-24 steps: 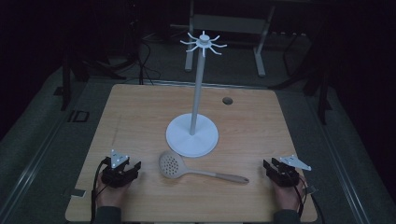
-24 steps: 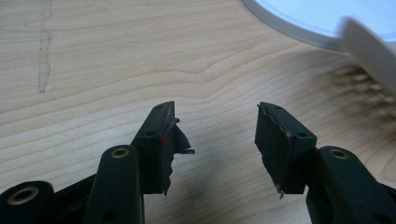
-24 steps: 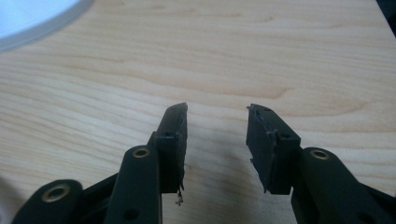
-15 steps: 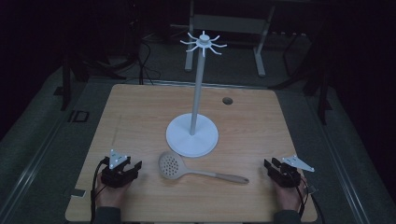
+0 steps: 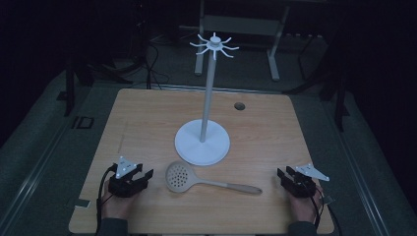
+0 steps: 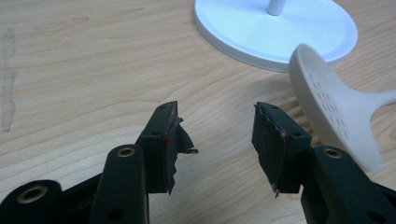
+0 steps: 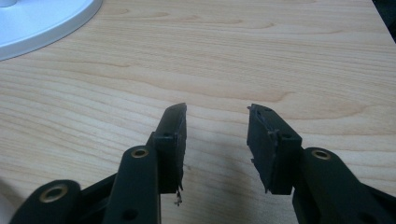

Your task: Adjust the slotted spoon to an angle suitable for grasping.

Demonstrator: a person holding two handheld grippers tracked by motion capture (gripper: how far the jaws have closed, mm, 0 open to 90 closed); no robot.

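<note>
Presumably the slotted spoon [image 5: 180,176] is the thing to handle: it lies flat at lower centre of the high view, bowl at left, wooden-looking handle running right, just below the white stand base [image 5: 202,142]. Bowl rim sits v. close to the base; touching or not, can't tell. Stand pole rises to a ring of hooks [image 5: 214,46] at upper centre, so hanging the spoon there is my guess.

Left gripper [image 6: 215,128] at lower left of the high view, jaws spread, empty; the bowl shows at right in its own view, just beside the right jaw. Right gripper [image 7: 215,128] at lower right, jaws spread, empty, bare wood w/ nothing btwn them.

To do it well: take the handle mid-length, not the bowl, and lift clear of the base before tilting.
</note>
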